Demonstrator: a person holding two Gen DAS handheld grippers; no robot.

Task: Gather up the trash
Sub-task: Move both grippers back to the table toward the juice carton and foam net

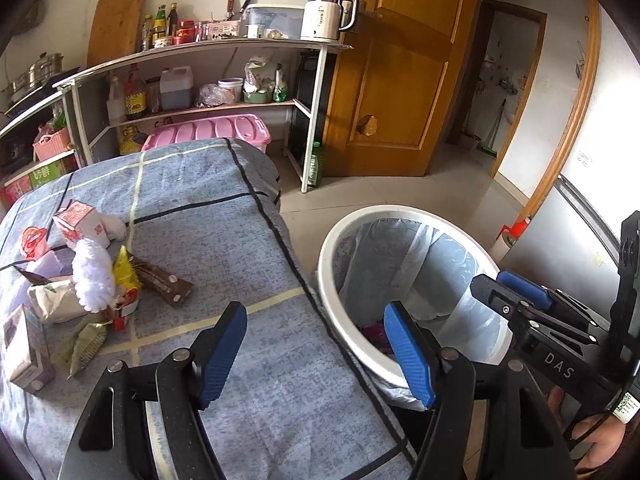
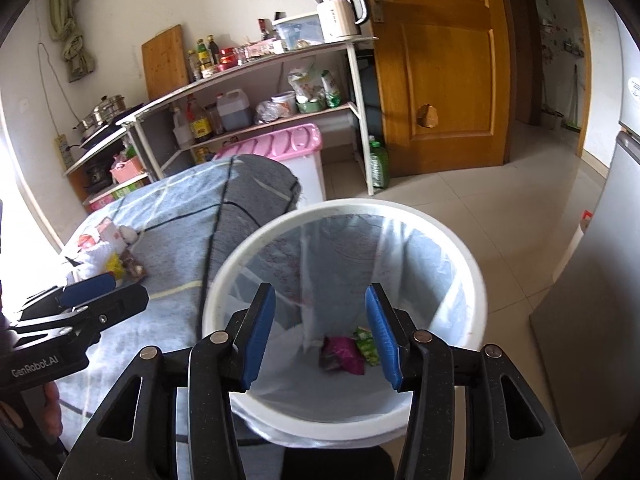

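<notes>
**Both grippers empty over the lined bin**

Meanwhile, at the edge of a blue-grey checked cloth (image 1: 208, 216) spread over a table, two hand-held grippers stand with nothing between their blue pads. Seen from its own camera, the left gripper (image 1: 320, 354) points down over the cloth's right border, its jaws standing wide apart and empty. Its right finger overlaps the rim of a white bin (image 2: 478, 280) that stands on the tiled floor just beside the table. The right gripper (image 2: 322, 334) hangs directly above the bin's mouth, jaws parted and bare. A clear plastic liner covers the bin's inside, and two wrappers lie at the bottom: a magenta one (image 2: 344, 354) and a green one (image 2: 366, 344), touching each other.

More litter remains on the cloth's left side. A heap (image 1: 76, 276) there holds a small red-and-white carton, white fluffy material, a yellow packet, a brown wrapper and a pale paper bag. Another carton (image 1: 24, 352) stands near the frame's left edge. Behind the table, metal shelves (image 1: 224, 76) carry bottles, jars and a white kettle (image 1: 326, 14) beside a wooden door.
</notes>
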